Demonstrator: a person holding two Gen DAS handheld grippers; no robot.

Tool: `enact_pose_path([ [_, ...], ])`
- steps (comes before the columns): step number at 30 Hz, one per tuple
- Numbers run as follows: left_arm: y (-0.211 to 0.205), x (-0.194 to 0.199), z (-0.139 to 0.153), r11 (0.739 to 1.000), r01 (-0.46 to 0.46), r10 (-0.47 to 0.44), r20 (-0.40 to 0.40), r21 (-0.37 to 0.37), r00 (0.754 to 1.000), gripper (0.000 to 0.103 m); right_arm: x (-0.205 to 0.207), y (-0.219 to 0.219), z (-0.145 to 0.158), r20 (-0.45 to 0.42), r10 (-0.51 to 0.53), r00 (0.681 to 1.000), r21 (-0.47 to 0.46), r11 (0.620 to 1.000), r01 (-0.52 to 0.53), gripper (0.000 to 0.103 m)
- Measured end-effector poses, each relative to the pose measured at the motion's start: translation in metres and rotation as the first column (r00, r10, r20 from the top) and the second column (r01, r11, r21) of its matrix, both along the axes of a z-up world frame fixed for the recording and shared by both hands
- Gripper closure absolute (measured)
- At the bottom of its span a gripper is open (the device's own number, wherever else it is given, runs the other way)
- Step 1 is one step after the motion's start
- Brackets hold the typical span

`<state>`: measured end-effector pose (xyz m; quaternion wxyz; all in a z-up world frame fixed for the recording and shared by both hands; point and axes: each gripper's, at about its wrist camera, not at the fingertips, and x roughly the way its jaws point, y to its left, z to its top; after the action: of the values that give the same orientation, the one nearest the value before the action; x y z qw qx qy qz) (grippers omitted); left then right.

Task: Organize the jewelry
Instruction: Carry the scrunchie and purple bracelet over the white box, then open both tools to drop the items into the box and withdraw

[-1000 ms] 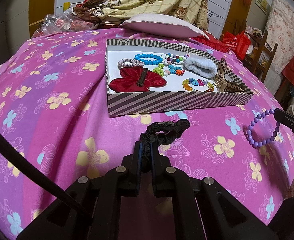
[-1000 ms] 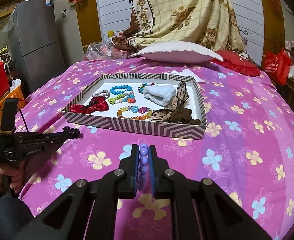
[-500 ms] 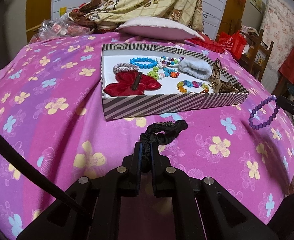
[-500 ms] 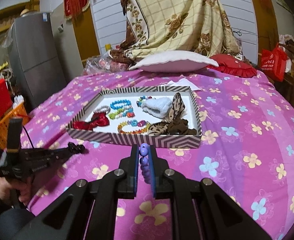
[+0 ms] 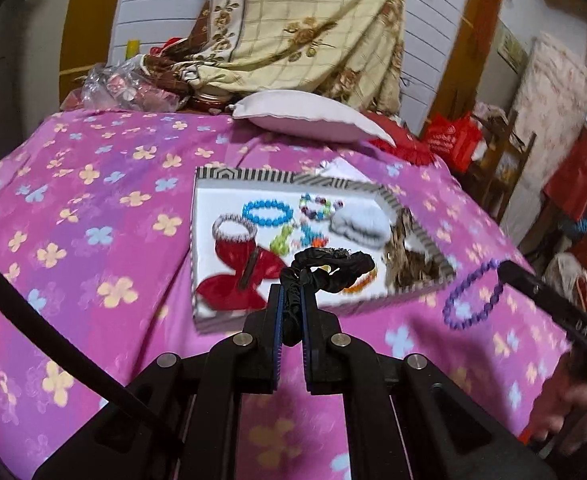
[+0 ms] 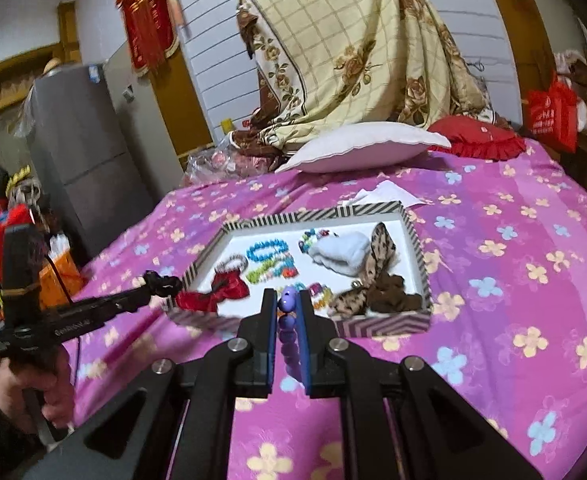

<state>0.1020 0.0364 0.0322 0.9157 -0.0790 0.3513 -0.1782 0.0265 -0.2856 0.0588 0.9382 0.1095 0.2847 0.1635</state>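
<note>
A black scrunchie (image 5: 331, 270) is pinched between the fingers of the left gripper (image 5: 291, 312): one fold sits in the narrow gap, and the rest loops out past the fingertips to the right, hanging in the air over the near edge of the striped box (image 5: 229, 174). A purple bead bracelet (image 6: 287, 320) is clamped in the right gripper (image 6: 287, 316), its beads stacked in a line between the two fingers, the top bead level with the fingertips; in the left wrist view its loop (image 5: 473, 300) hangs free above the bed, just past the box's near right corner. The box lies in the middle of the bed on a pink flowered bedspread (image 5: 93, 240) and holds a red bow (image 5: 241, 276), a blue bead bracelet (image 5: 267, 214), a white scrunchie (image 5: 359, 224) and a leopard-print hair tie (image 6: 377, 268). A white pillow (image 6: 365, 146) lies at the bed's far edge.
</note>
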Motion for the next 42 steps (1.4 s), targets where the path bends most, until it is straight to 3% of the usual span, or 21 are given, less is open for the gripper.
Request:
enact_pose_path([
  [7, -0.008, 0.049, -0.012, 0.997, -0.080, 0.081, -0.034, 0.019, 0.996, 0.100, 0.043, 0.010, 0.013, 0.004, -0.031, 0.999, -0.051, 0.998, 0.032, 0.094],
  [11, -0.005, 0.074, -0.020, 0.992, -0.127, 0.128, -0.062, 0.019, 0.990, 0.100, 0.077, 0.020, 0.007, -0.021, -0.041, 0.999, -0.073, 0.997, 0.040, 0.094],
  [16, -0.007, 0.123, -0.025, 0.987, -0.144, 0.151, -0.108, 0.073, 0.983, 0.100, 0.113, 0.033, -0.007, -0.040, -0.016, 0.999, -0.088, 0.996, 0.013, 0.094],
  [20, -0.012, 0.166, -0.031, 0.978, -0.156, 0.177, -0.154, 0.136, 0.972, 0.100, 0.142, 0.043, -0.025, -0.110, 0.014, 0.994, -0.017, 1.000, -0.016, 0.094],
  [25, -0.017, 0.201, -0.049, 0.963, -0.166, 0.211, -0.212, 0.211, 0.954, 0.099, 0.160, 0.061, -0.036, -0.126, 0.077, 0.989, 0.083, 0.994, -0.066, 0.094],
  [28, -0.018, 0.205, -0.057, 0.960, -0.169, 0.220, -0.226, 0.225, 0.949, 0.099, 0.175, 0.054, -0.060, -0.214, 0.035, 0.976, 0.122, 0.992, -0.009, 0.094],
  [33, -0.019, 0.202, -0.065, 0.961, -0.169, 0.221, -0.241, 0.217, 0.945, 0.098, 0.182, 0.044, -0.090, -0.319, -0.032, 0.947, 0.080, 0.995, 0.060, 0.094],
  [36, -0.018, 0.199, -0.067, 0.961, -0.172, 0.224, -0.241, 0.218, 0.944, 0.086, 0.181, 0.046, -0.091, -0.324, -0.052, 0.945, 0.028, 0.998, 0.064, 0.093],
  [42, -0.013, 0.190, -0.067, 0.965, -0.160, 0.209, -0.242, 0.209, 0.947, 0.079, 0.168, 0.048, -0.078, -0.280, -0.059, 0.958, -0.053, 0.998, 0.046, 0.086],
])
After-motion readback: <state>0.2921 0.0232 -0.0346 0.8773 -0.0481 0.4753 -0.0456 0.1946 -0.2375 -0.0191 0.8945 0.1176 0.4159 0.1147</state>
